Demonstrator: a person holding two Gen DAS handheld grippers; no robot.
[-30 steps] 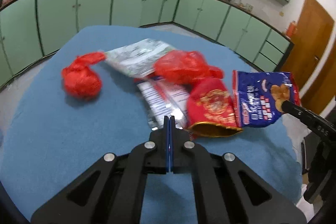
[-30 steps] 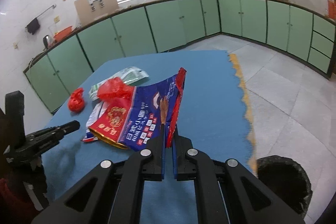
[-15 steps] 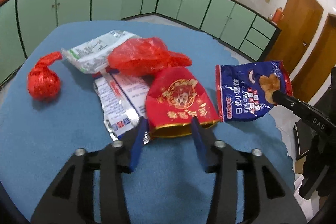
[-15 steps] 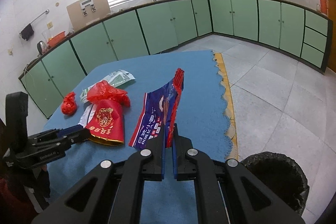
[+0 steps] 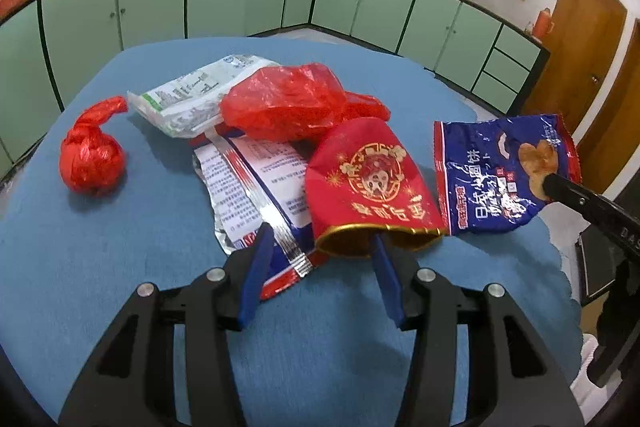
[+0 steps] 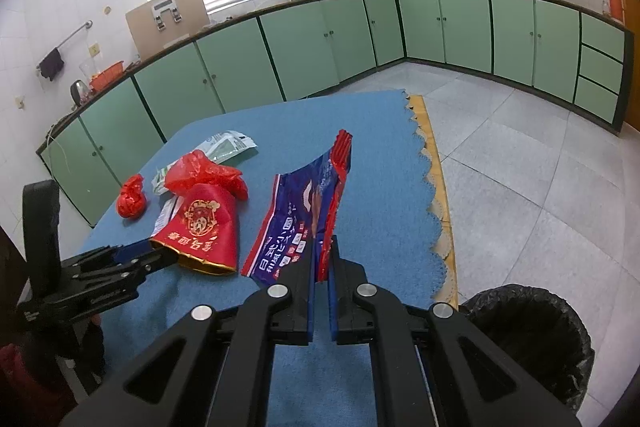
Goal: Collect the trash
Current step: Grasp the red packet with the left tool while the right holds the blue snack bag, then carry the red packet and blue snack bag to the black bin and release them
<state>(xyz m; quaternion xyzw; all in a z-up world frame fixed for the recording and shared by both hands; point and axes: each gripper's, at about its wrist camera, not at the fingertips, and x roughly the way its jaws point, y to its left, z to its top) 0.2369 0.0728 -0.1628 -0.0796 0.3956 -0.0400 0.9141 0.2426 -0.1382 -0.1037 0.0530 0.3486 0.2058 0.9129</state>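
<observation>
Pinching the blue snack bag point(image 6: 298, 217), the right tool point(image 6: 322, 259) holds it up over the blue surface point(image 6: 384, 163) near its wavy edge. The left tool point(image 5: 320, 247) is spread wide at the red pouch's point(image 5: 370, 187) gold rim. A black bin point(image 6: 532, 331) stands on the floor.

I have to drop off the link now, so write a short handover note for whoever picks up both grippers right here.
Right gripper: shut on the blue snack bag, lifted off the blue table; black-lined trash bin sits on the floor to its lower right.
Left gripper: open, fingers straddling the gold-rimmed mouth of the red pouch, not gripped yet.
Still on the table: knotted red bag, loose red plastic bag, green-white wrapper, silver-edged wrapper.
Done: nothing visibly binned. Left: drop the blue bag, then collect the rest.
</observation>
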